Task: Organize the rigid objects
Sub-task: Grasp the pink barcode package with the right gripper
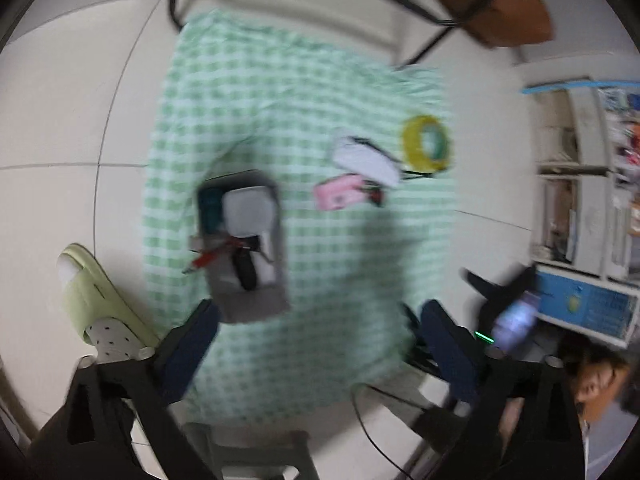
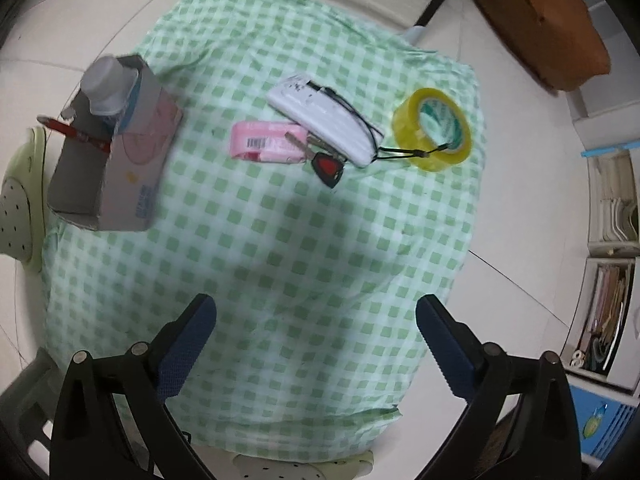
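A green checked cloth (image 1: 280,100) covers a small table. On it stands a grey cardboard box (image 1: 256,304), open at the top, holding a white bottle (image 1: 248,212), a red pen (image 1: 208,258) and a black item. My left gripper (image 1: 320,332) hangs open and empty above the cloth, just right of the box. To the right lie a pink packet (image 1: 340,196), a white power bank (image 1: 366,158) and a yellow tape roll (image 1: 426,144). My right gripper (image 2: 316,312) is open and empty over the cloth's near part, well short of the pink packet (image 2: 266,142), red key fob (image 2: 329,168), power bank (image 2: 324,120), tape roll (image 2: 432,134) and box (image 2: 132,168).
A pale green slipper (image 1: 100,304) lies on the tiled floor left of the table. A brown carton (image 2: 540,20) sits at the far right, with black cables near it. Shelves with papers (image 2: 612,280) stand along the right side.
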A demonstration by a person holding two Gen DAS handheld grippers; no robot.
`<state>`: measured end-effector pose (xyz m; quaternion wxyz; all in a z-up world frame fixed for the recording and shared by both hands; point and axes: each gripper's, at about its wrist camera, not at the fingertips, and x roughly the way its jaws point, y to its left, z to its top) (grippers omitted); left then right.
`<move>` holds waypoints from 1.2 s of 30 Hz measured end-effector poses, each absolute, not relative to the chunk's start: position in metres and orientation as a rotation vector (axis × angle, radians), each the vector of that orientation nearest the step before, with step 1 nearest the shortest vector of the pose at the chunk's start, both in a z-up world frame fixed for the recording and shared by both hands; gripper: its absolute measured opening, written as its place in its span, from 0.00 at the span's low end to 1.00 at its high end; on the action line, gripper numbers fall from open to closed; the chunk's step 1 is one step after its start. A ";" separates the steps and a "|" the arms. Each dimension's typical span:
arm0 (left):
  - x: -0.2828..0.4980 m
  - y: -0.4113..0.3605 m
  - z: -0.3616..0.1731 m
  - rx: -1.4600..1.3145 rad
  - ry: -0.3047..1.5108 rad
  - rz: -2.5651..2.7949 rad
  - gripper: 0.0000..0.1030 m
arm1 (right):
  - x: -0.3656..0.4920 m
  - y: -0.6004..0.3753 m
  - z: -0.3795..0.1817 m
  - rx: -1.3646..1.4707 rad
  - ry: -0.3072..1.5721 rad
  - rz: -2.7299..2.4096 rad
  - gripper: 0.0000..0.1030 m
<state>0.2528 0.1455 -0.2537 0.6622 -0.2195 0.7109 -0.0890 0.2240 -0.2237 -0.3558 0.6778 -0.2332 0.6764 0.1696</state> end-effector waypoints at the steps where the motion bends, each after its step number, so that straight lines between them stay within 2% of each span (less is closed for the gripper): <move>1: 0.252 0.144 -0.241 -0.484 1.594 -0.238 1.00 | 0.224 -0.221 -0.360 -0.551 1.511 0.389 0.98; 5: 0.247 0.148 -0.228 -0.405 1.562 -0.305 1.00 | 0.224 -0.209 -0.371 -0.689 1.446 0.456 0.99; 8: 0.245 0.146 -0.232 -0.222 1.578 -0.254 1.00 | 0.221 -0.198 -0.381 -0.882 1.370 0.524 0.99; 12: 0.252 0.154 -0.217 -0.208 1.514 -0.209 1.00 | 0.219 -0.186 -0.400 -1.083 1.257 0.633 0.98; 13: 0.255 0.161 -0.212 -0.203 1.501 -0.193 1.00 | 0.224 -0.183 -0.408 -1.108 1.256 0.632 0.97; 15: 0.259 0.171 -0.205 -0.191 1.475 -0.166 1.00 | 0.232 -0.176 -0.421 -1.110 1.280 0.676 0.79; 18: 0.255 0.169 -0.203 -0.147 1.459 -0.137 1.00 | 0.241 -0.156 -0.438 -1.152 1.292 0.806 0.78; 22: 0.247 0.160 -0.206 -0.156 1.494 -0.144 1.00 | 0.255 -0.125 -0.469 -1.350 1.246 0.878 0.78; 28: 0.253 0.175 -0.208 -0.153 1.511 -0.122 1.00 | 0.288 -0.085 -0.491 -1.307 1.281 0.954 0.77; 29: 0.255 0.177 -0.209 -0.151 1.510 -0.117 1.00 | 0.290 -0.080 -0.496 -1.310 1.314 0.972 0.65; 30: 0.256 0.179 -0.209 -0.152 1.511 -0.112 1.00 | 0.290 -0.078 -0.499 -1.313 1.339 0.988 0.46; 31: 0.257 0.181 -0.209 -0.144 1.513 -0.102 1.00 | 0.290 -0.076 -0.497 -1.309 1.332 0.996 0.32; 36: 0.257 0.177 -0.211 -0.076 1.507 -0.053 1.00 | 0.299 -0.086 -0.469 -1.047 1.436 0.950 0.32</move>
